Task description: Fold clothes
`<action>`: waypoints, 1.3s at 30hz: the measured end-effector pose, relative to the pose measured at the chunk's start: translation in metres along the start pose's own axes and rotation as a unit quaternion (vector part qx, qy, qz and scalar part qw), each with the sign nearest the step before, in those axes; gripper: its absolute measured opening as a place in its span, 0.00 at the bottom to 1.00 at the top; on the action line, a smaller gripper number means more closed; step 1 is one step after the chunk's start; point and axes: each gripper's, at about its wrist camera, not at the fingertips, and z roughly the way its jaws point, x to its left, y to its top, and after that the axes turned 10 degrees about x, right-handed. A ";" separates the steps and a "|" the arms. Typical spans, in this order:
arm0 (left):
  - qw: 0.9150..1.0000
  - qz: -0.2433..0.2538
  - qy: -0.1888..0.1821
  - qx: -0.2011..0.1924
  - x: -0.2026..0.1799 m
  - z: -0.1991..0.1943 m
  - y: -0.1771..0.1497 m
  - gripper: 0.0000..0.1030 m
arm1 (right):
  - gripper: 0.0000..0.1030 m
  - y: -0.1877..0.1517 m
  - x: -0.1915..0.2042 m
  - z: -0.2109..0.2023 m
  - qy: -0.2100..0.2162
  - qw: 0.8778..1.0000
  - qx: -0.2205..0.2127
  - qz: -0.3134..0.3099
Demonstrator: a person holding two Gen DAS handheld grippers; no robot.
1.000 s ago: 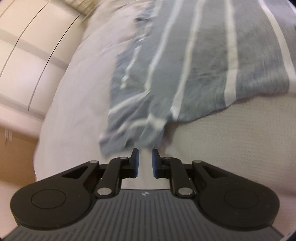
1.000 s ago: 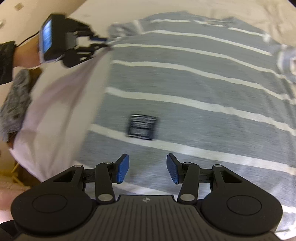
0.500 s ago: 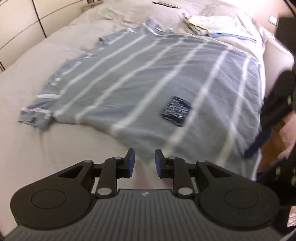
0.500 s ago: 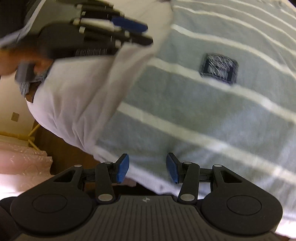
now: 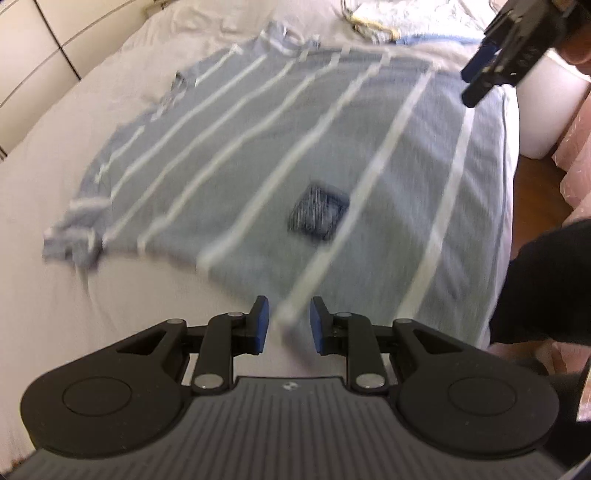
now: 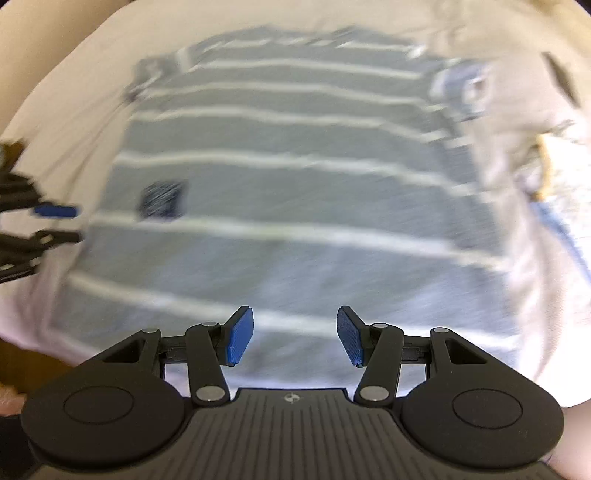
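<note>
Striped shirt (image 5: 280, 155) lies spread flat on the bed (image 5: 44, 295), dark patch (image 5: 319, 212) facing up; hem edge hangs at the bed's near side, toward the floor (image 5: 535, 177).

Left tongs (image 5: 286, 325): jaws slightly apart, nothing between them, hovering over the shirt's near edge; the right wrist view agrees, showing them at the left margin, clear of the cloth. Right tongs (image 6: 293, 334): jaws have just been opening, now well apart, nothing between the pads; they hang above the shirt's lower part.

Risks, as judged: both views blurred, so either tongs could come down off the intended corner; a narrow left opening may catch one layer only, or pinch the bed sheet along with the shirt; an uneven lift by the two hands would skew the fold; cloth at the edge could slide off the bed.

Containers: none in view; loose pale clothes (image 5: 373, 22) lie beyond the collar (image 5: 291, 38), on the bed itself.
</note>
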 end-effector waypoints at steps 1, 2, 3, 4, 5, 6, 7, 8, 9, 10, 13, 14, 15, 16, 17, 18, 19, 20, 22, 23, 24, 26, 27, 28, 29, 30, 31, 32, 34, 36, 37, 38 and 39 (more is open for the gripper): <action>1.000 0.002 0.002 -0.006 0.000 0.000 0.012 0.22 | 0.51 0.003 -0.015 -0.003 -0.007 1.000 -0.007 0.006; 1.000 0.003 0.004 -0.010 0.001 0.001 0.025 0.24 | 0.51 0.009 -0.030 -0.006 -0.010 1.000 -0.014 0.013; 1.000 0.003 0.007 -0.014 0.002 0.003 0.038 0.25 | 0.51 0.015 -0.045 -0.008 -0.013 1.000 -0.021 0.018; 1.000 0.003 0.009 -0.016 0.003 0.007 0.052 0.25 | 0.51 0.021 -0.058 -0.008 -0.015 0.999 -0.029 0.018; 1.000 0.000 0.011 -0.016 0.004 0.011 0.065 0.25 | 0.51 0.031 -0.071 -0.008 -0.016 0.999 -0.038 0.016; 1.000 -0.003 0.015 -0.015 0.003 0.016 0.079 0.25 | 0.51 0.041 -0.085 -0.007 -0.017 0.999 -0.046 0.015; 1.000 -0.008 0.018 -0.013 0.002 0.020 0.093 0.25 | 0.51 0.054 -0.100 -0.002 -0.013 0.998 -0.052 0.018; 1.000 -0.014 0.020 -0.010 0.001 0.024 0.107 0.25 | 0.51 0.066 -0.115 0.004 -0.009 0.998 -0.058 0.020; 1.000 -0.021 0.019 -0.006 -0.001 0.029 0.121 0.25 | 0.51 0.079 -0.130 0.009 -0.004 0.998 -0.064 0.024; 0.999 -0.029 0.014 -0.003 -0.003 0.035 0.134 0.25 | 0.51 0.092 -0.148 0.014 0.005 0.997 -0.067 0.031; 1.000 -0.024 0.004 0.012 -0.020 0.058 0.174 0.25 | 0.51 0.133 -0.200 0.033 0.029 0.995 -0.075 0.052; 1.000 -0.022 -0.001 0.016 -0.026 0.066 0.187 0.25 | 0.51 0.146 -0.215 0.038 0.037 0.994 -0.080 0.060; 1.000 -0.021 -0.006 0.020 -0.032 0.073 0.199 0.25 | 0.51 0.160 -0.230 0.043 0.046 0.993 -0.084 0.067; 0.999 -0.022 -0.012 0.024 -0.037 0.079 0.210 0.25 | 0.51 0.174 -0.244 0.049 0.054 0.992 -0.085 0.073; 0.999 -0.022 -0.016 0.028 -0.040 0.084 0.217 0.25 | 0.51 0.188 -0.256 0.056 0.060 0.992 -0.086 0.076; 0.999 -0.021 -0.017 0.031 -0.044 0.088 0.223 0.25 | 0.51 0.201 -0.267 0.065 0.065 0.991 -0.085 0.077; 0.999 -0.021 -0.018 0.035 -0.046 0.091 0.228 0.25 | 0.51 0.213 -0.277 0.074 0.070 0.991 -0.082 0.077; 0.999 -0.024 -0.018 0.039 -0.047 0.093 0.231 0.26 | 0.51 0.221 -0.283 0.081 0.073 0.991 -0.079 0.076; 0.998 -0.035 -0.015 0.052 -0.044 0.095 0.234 0.26 | 0.51 0.237 -0.292 0.099 0.076 0.992 -0.071 0.065; 0.997 -0.040 -0.013 0.058 -0.041 0.096 0.234 0.26 | 0.51 0.243 -0.295 0.106 0.077 0.993 -0.064 0.056; 0.997 -0.045 -0.008 0.065 -0.039 0.096 0.234 0.26 | 0.51 0.248 -0.297 0.113 0.075 0.994 -0.057 0.046; 0.996 -0.054 0.007 0.077 -0.032 0.095 0.233 0.27 | 0.51 0.252 -0.297 0.121 0.040 0.998 -0.045 0.020; 0.995 -0.060 0.014 0.081 -0.027 0.093 0.231 0.28 | 0.51 0.253 -0.297 0.124 0.023 0.999 -0.041 0.008; 0.994 -0.065 0.020 0.085 -0.021 0.092 0.230 0.28 | 0.51 0.253 -0.297 0.122 0.018 0.999 -0.042 0.003; 0.993 -0.070 0.029 0.088 -0.015 0.089 0.228 0.29 | 0.51 0.252 -0.297 0.119 0.013 0.999 -0.044 -0.001; 0.992 -0.074 0.040 0.090 -0.009 0.086 0.225 0.30 | 0.51 0.250 -0.295 0.113 0.009 0.999 -0.049 -0.005; 0.991 -0.079 0.049 0.093 -0.003 0.082 0.222 0.30 | 0.51 0.248 -0.294 0.107 0.007 0.999 -0.053 -0.008; 0.990 -0.086 0.058 0.094 0.005 0.078 0.217 0.30 | 0.51 0.247 -0.292 0.101 0.010 0.998 -0.058 -0.009; 0.988 -0.100 0.073 0.095 0.021 0.071 0.208 0.31 | 0.51 0.245 -0.287 0.086 0.026 0.997 -0.067 -0.008; 0.986 -0.110 0.085 0.095 0.038 0.064 0.194 0.33 | 0.51 0.242 -0.279 0.073 0.037 0.997 -0.074 -0.008; 0.985 -0.111 0.090 0.096 0.046 0.060 0.187 0.33 | 0.51 0.240 -0.272 0.066 0.042 0.996 -0.077 -0.011; 0.985 -0.111 0.095 0.096 0.055 0.057 0.179 0.35 | 0.52 0.238 -0.265 0.059 0.047 0.996 -0.080 -0.013; 0.984 -0.109 0.098 0.097 0.066 0.055 0.170 0.37 | 0.52 0.236 -0.258 0.053 0.051 0.995 -0.083 -0.016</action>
